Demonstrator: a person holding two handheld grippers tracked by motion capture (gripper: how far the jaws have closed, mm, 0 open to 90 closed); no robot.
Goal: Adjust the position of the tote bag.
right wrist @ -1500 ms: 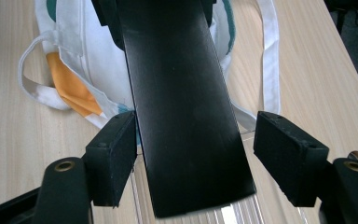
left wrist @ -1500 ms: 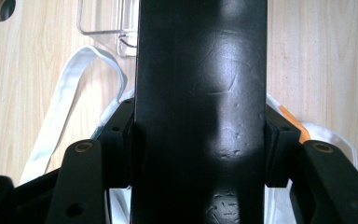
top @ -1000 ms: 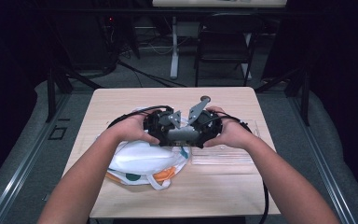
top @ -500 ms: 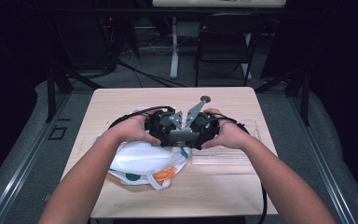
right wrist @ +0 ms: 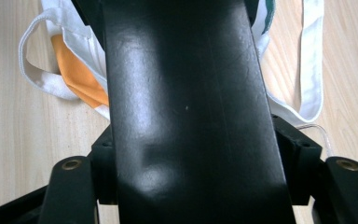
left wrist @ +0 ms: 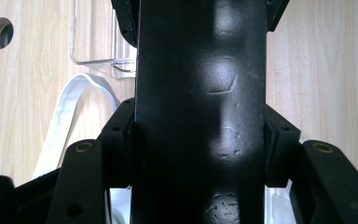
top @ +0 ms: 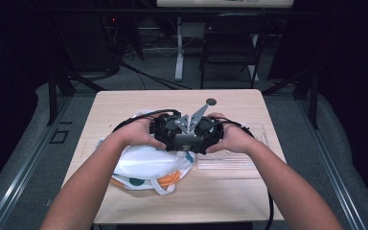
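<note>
Over the middle of the wooden table (top: pixel 124 105) two hands hold my left gripper (top: pixel 165 130) and right gripper (top: pixel 211 134) head to head, pressed together. In the left gripper view a broad black bar (left wrist: pixel 200 93), seemingly part of the other gripper, runs between the jaws of the left gripper (left wrist: pixel 203 135), and both pads sit against its sides. The right gripper (right wrist: pixel 200 163) has a similar black bar (right wrist: pixel 186 93) between its jaws; they have just been closing, and the pads touch the bar.
A white cloth bag (top: pixel 143 165) with orange and green patches lies under the left hand, its straps (right wrist: pixel 312 56) loose on the wood. A clear plastic tray (top: pixel 230 158) lies under the right hand. A round hole (top: pixel 211 101) is near the table's far edge. A chair (top: pixel 230 48) stands beyond it.
</note>
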